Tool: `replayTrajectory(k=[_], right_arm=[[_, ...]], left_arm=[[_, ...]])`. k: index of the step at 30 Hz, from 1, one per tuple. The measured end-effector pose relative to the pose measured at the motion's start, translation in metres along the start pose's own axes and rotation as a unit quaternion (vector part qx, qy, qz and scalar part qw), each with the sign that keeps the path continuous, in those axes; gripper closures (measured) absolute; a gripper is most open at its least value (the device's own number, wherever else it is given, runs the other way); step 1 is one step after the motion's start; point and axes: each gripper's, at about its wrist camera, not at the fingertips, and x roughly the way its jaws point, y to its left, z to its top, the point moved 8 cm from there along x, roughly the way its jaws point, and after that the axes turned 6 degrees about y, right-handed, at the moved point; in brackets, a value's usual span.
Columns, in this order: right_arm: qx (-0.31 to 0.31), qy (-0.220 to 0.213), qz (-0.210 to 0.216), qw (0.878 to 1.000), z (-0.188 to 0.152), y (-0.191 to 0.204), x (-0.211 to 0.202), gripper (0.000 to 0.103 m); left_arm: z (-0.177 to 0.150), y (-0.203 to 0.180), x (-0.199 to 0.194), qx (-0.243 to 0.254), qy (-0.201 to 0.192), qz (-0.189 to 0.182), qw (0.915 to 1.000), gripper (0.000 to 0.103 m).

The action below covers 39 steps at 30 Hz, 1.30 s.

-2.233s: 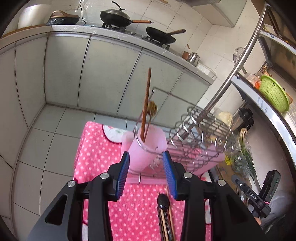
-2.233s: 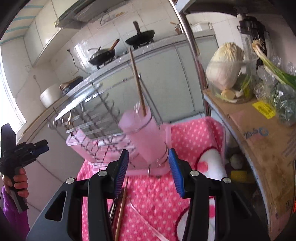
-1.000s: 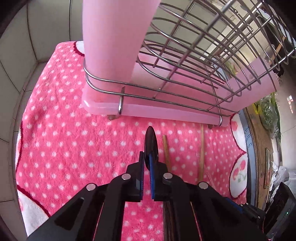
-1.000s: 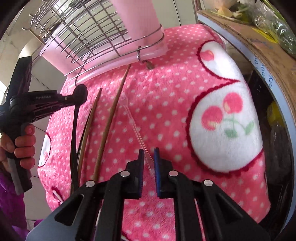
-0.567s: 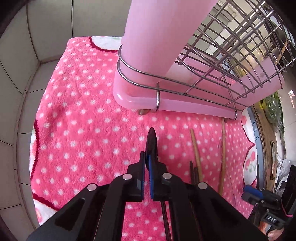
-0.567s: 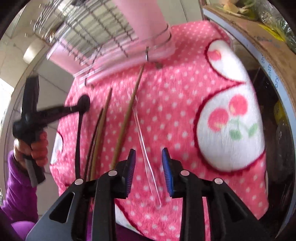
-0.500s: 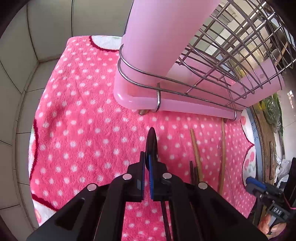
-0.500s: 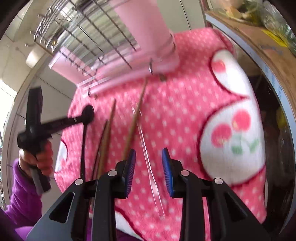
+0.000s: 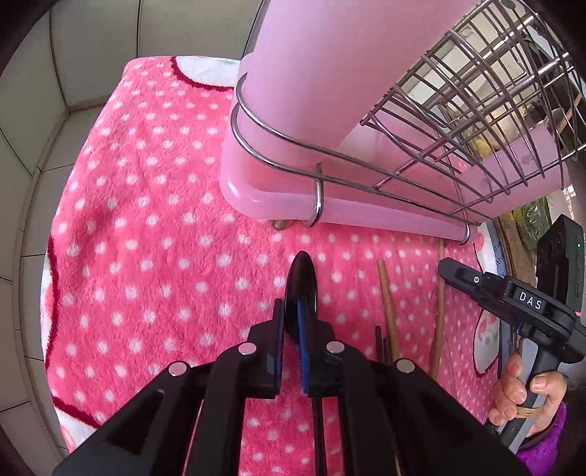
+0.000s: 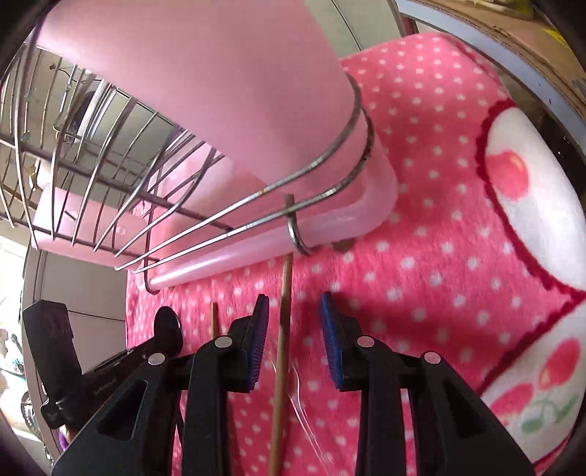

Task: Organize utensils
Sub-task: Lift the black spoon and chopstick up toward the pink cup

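My left gripper (image 9: 290, 322) is shut on a black spoon (image 9: 301, 280), bowl end forward, just above the pink dotted cloth (image 9: 146, 238). The same spoon (image 10: 167, 329) and left gripper show at lower left in the right wrist view. My right gripper (image 10: 295, 331) is open, its jaws either side of a wooden chopstick (image 10: 281, 348) lying on the cloth; it holds nothing. It also shows at the right of the left wrist view (image 9: 445, 265). More chopsticks (image 9: 386, 296) lie between the grippers. The pink utensil cup (image 9: 311, 73) stands in the wire rack's corner, right ahead.
The wire dish rack (image 9: 476, 110) on its pink drip tray (image 9: 366, 216) fills the space ahead. A clear plastic strip (image 10: 300, 402) lies beside the chopstick. A cardboard-topped shelf (image 10: 512, 33) borders the cloth on the right. Tiled floor (image 9: 36, 110) lies below the left edge.
My right gripper has dropped low and moved forward toward the rack, now straddling a chopstick with jaws wider. My left gripper still holds the spoon and has shifted slightly closer to the rack.
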Motion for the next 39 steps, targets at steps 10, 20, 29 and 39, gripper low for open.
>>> replayTrajectory(k=[10,20,29,39], right_arm=[[-0.01,-0.018,0.007,1.0,-0.013,0.004,-0.007,0.097],[-0.046,-0.089,0.052,0.994,-0.044,0.013,-0.073,0.097],[-0.073,-0.18,0.063,0.979,-0.042,0.023,-0.157,0.097],[-0.121,-0.281,0.055,0.95,0.001,0.062,-0.244,0.097]], left_arm=[[0.002,-0.008,-0.006,0.007,-0.017,0.0,0.9998,0.1],[-0.023,-0.017,-0.064,0.012,-0.091,-0.025,0.9955,0.101],[-0.023,-0.027,-0.147,0.012,-0.203,-0.052,0.9776,0.101],[0.006,-0.05,-0.233,0.027,-0.318,-0.056,0.9461,0.101]])
